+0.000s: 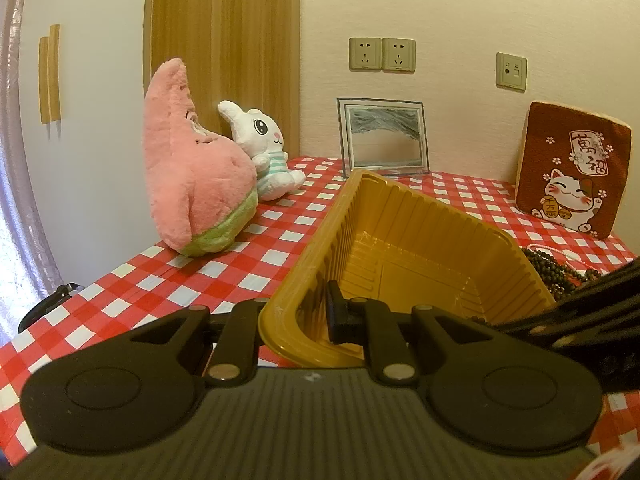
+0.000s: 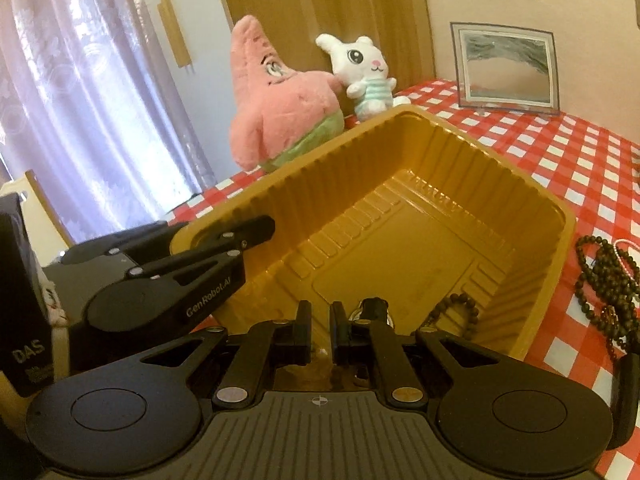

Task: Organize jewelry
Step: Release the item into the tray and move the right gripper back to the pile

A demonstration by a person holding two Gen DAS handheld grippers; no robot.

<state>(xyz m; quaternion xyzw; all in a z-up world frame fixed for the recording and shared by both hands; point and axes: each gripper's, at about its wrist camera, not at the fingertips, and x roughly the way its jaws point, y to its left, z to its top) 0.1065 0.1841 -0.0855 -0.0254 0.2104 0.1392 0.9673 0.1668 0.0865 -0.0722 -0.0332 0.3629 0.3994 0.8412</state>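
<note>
The left tool [image 1: 298, 316] is pinching the near rim of the yellow plastic tray [image 1: 404, 216], one finger outside the wall and the other inside; from the right wrist view the same tool [image 2: 256, 232] grips the tray [image 2: 400, 208] at about nine o'clock. The right tool [image 2: 320, 320] hovers over the tray's near edge with its fingers slightly parted and nothing clamped between them; no bead sits in the narrow gap. A dark beaded bracelet [image 2: 460, 312] lies inside the tray at five o'clock, against the near wall. More dark bead strands [image 2: 608, 280] sit in a heap on the checked surface [image 2: 540, 148], just outside the tray at three o'clock. At the far edge, around eleven o'clock, a pink star plush [image 2: 276, 92] leans against a white bunny plush [image 2: 364, 76].
</note>
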